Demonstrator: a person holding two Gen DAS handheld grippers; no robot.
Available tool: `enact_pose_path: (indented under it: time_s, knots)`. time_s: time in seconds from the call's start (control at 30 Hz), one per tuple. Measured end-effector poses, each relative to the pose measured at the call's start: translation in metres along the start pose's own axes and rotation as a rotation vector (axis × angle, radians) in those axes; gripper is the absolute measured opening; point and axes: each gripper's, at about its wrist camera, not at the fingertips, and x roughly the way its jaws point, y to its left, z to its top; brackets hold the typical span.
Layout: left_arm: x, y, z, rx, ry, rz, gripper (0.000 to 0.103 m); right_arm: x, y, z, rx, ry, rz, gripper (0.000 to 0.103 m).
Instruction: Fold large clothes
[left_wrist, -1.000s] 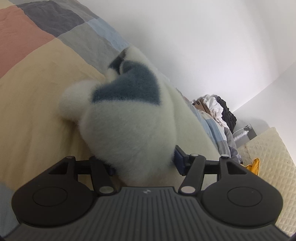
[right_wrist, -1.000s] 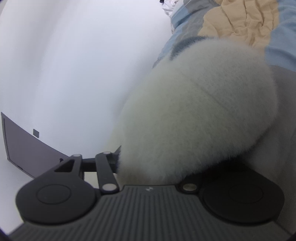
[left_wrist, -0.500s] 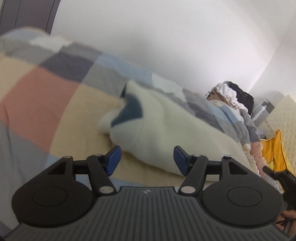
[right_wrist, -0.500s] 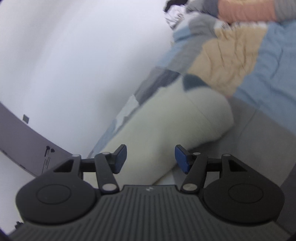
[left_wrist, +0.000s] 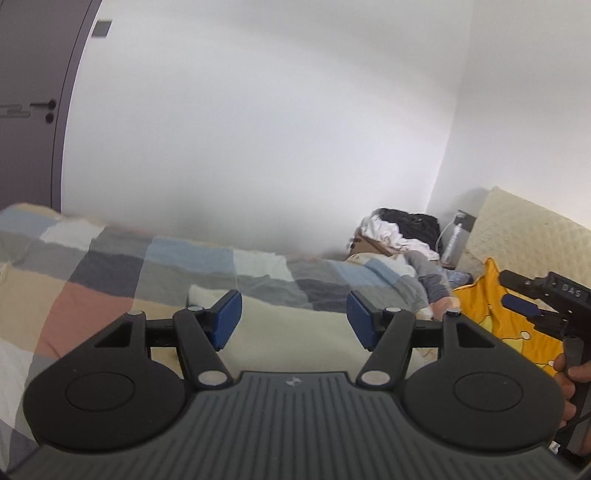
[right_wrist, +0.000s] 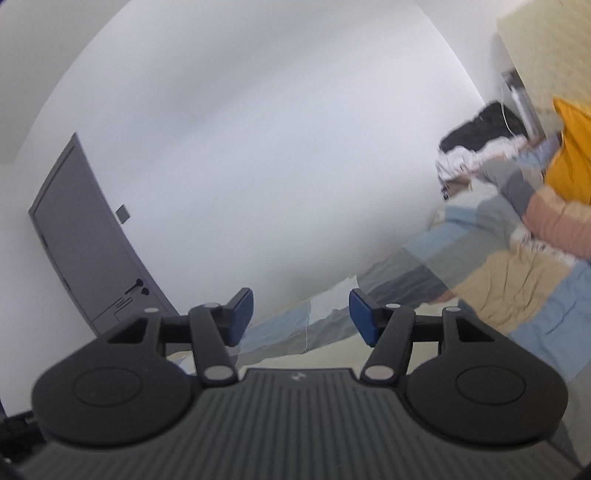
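A bedroom with a white wall and a patchwork quilt (left_wrist: 110, 280) covering the bed. Both grippers, a second ago buried in the cream fleece garment (left_wrist: 295, 332), have let go and risen; the left gripper (left_wrist: 294, 319) and right gripper (right_wrist: 301, 315) gape empty. The garment lies folded on the quilt, its near half hidden behind the gripper body, so this fold seems finished.
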Motion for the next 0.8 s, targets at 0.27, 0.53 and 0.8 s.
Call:
enact_pose_path:
  time_s: [0.27,0.53,0.8]
  knots:
    - [-0.065,-0.030,-0.016,0.059,-0.004,-0.015,0.069,-0.044,0.030,-0.017,-0.115,0.043,0.015,0.061]
    - [-0.096,-0.038,-0.041,0.068,-0.036,0.008,0.073,-0.076,0.053,-0.048,-0.195,0.053,-0.003,0.061]
    - [-0.093,-0.031,-0.070,0.059,-0.015,0.038,0.074,-0.084,0.060,-0.078,-0.262,0.088,-0.064,0.061]
